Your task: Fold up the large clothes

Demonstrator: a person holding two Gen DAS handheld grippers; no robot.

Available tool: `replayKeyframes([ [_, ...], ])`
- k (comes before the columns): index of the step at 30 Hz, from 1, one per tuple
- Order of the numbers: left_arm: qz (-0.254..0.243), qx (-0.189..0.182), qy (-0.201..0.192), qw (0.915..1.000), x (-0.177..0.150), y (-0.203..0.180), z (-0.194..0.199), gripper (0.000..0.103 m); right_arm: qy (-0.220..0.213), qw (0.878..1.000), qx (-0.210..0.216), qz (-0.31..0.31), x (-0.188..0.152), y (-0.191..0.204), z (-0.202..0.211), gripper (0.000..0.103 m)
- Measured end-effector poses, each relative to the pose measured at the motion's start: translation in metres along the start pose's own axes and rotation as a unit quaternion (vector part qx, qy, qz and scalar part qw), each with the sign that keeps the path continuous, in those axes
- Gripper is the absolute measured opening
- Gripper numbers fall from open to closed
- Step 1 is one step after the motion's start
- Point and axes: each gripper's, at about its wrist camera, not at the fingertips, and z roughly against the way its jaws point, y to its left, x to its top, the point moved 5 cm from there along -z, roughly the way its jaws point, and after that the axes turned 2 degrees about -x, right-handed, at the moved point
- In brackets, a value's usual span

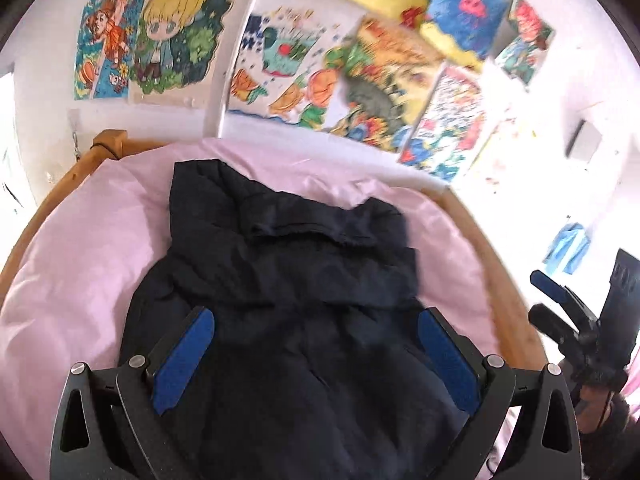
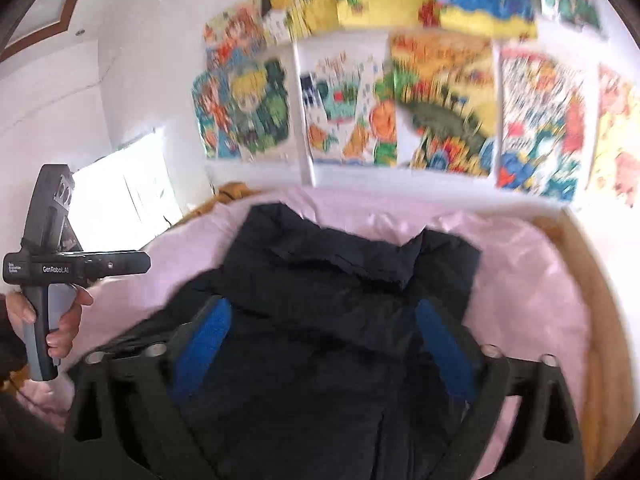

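A dark navy padded jacket (image 1: 288, 272) lies on a pink sheet (image 1: 80, 248), its collar end toward the wall. My left gripper (image 1: 316, 320) is open above the jacket's near part, with blue pads (image 1: 184, 356) spread wide and nothing between them. My right gripper (image 2: 320, 316) is also open over the same jacket (image 2: 340, 280), with blue pads (image 2: 204, 344) apart and empty. The right gripper shows from outside at the left wrist view's right edge (image 1: 576, 320), off the bed. The left gripper's body shows in the right wrist view, held in a hand (image 2: 44, 272).
The pink sheet (image 2: 532, 272) covers a bed with a wooden frame (image 1: 48, 208) against a white wall. Several colourful drawings (image 1: 280, 60) hang on the wall behind. The frame's right rail (image 2: 600, 320) runs along the bed edge.
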Motion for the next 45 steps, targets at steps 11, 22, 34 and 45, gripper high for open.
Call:
replayKeyframes([
  [11, 0.001, 0.004, -0.105, 0.9945, -0.072, -0.025, 0.104, 0.103, 0.035, 0.999, -0.036, -0.016, -0.065, 0.022, 0.122, 0.102],
  [22, -0.080, 0.054, -0.062, 0.9934, -0.106, -0.011, 0.058, 0.103, 0.169, 0.984, -0.040, 0.046, -0.158, 0.005, 0.067, 0.102],
  [34, -0.313, 0.115, -0.025, 0.9423, -0.165, -0.045, 0.026, 0.103, 0.247, 0.918, -0.111, 0.291, -0.247, 0.054, 0.031, 0.102],
  [45, -0.373, 0.118, -0.013, 0.9201, -0.183, -0.059, 0.022, 0.103, 0.213, 0.874, -0.199, 0.388, -0.242, 0.070, 0.018, 0.101],
])
